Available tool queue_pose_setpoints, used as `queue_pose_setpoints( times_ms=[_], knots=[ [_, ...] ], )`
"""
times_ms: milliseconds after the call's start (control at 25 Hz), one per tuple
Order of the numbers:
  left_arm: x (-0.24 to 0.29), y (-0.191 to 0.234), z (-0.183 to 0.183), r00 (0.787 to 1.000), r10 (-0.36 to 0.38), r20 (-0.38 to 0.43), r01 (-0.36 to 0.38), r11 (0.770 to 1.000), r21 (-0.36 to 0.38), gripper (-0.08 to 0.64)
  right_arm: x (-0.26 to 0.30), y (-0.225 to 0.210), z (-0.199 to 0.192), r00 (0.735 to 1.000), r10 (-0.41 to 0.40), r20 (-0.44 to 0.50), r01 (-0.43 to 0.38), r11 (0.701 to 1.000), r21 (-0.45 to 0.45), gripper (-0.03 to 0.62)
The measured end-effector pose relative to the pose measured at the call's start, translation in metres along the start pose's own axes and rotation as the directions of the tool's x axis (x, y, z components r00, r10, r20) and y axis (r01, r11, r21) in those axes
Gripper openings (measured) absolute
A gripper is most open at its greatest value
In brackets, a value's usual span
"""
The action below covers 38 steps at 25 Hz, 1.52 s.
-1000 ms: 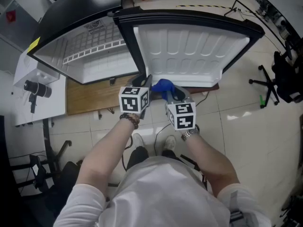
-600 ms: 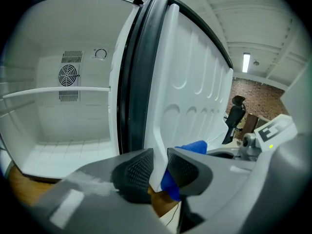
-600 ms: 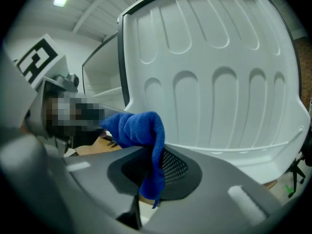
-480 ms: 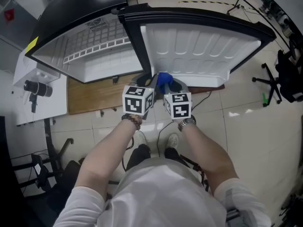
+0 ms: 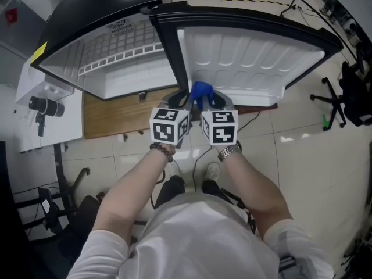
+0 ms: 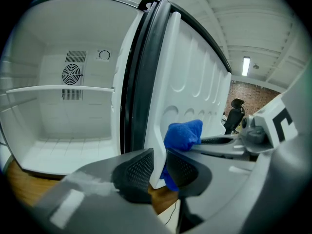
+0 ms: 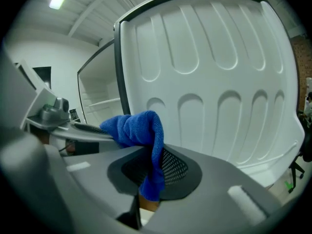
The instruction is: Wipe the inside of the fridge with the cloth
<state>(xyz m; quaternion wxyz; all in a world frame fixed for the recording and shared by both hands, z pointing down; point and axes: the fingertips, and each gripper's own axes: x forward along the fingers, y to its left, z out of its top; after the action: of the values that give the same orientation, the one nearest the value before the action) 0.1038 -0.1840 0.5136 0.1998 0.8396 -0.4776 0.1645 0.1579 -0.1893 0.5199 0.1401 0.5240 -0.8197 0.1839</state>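
Note:
A small fridge [image 5: 116,63] stands with its white door [image 5: 250,57] swung wide. At the door's hinge corner my right gripper [image 5: 204,100] is shut on a blue cloth [image 5: 201,90]; the cloth [image 7: 136,128] bunches above its pads and a tail hangs down between them. My left gripper [image 5: 185,102] sits right beside it. Its jaws have just been closing, but a narrow gap still shows between the pads [image 6: 139,169], with nothing pressed in it. The door's lower edge and the cloth [image 6: 183,133] show beyond that gap. A white shelf [image 6: 58,89] crosses the fridge's inside.
The fridge rests on a wooden board [image 5: 113,118] over a tiled floor. A white table with a black device [image 5: 43,109] stands to the left. An office chair [image 5: 349,92] is at the right. A cable [image 5: 250,121] trails below the door.
My right gripper has carried the cloth leftward, closing up beside the left gripper at the hinge corner. The left gripper has stayed where it was.

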Motion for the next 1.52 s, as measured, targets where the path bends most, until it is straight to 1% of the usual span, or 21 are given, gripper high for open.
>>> queue_pose_setpoints(
  times_ms=[200,440,680,960,1240,1440,1520],
  knots=[
    [-0.001,-0.002,-0.003,1.0,0.002,-0.002,-0.002,1.0,-0.002,0.078,0.007,-0.009,-0.015,0.998,-0.031,-0.059,0.031,1.0,-0.006,0.041],
    [-0.006,-0.004,-0.007,1.0,0.007,0.0,-0.007,1.0,-0.009,0.078,-0.002,-0.026,-0.018,0.997,-0.068,-0.041,0.067,0.997,-0.031,0.041],
    [-0.002,-0.015,-0.033,0.999,-0.007,-0.042,0.004,0.998,-0.064,0.077,-0.015,-0.053,-0.02,0.993,-0.111,-0.031,0.11,0.993,-0.044,0.041],
    [0.018,-0.028,-0.054,0.994,-0.047,-0.098,0.029,0.985,-0.172,0.094,-0.033,-0.094,-0.023,0.984,-0.175,-0.03,0.173,0.984,-0.045,0.041],
    [0.033,-0.035,-0.06,0.993,-0.054,-0.105,0.032,0.978,-0.206,0.112,-0.055,-0.134,-0.026,0.972,-0.232,-0.033,0.23,0.972,-0.046,0.041],
    [0.04,-0.037,-0.057,0.996,-0.059,-0.071,0.04,0.969,-0.245,0.119,-0.069,-0.162,-0.029,0.962,-0.271,-0.034,0.269,0.962,-0.051,0.041],
    [0.041,-0.035,-0.058,0.997,-0.051,-0.065,0.032,0.966,-0.258,0.121,-0.074,-0.172,-0.029,0.958,-0.284,-0.034,0.282,0.958,-0.052,0.041]
  ],
)
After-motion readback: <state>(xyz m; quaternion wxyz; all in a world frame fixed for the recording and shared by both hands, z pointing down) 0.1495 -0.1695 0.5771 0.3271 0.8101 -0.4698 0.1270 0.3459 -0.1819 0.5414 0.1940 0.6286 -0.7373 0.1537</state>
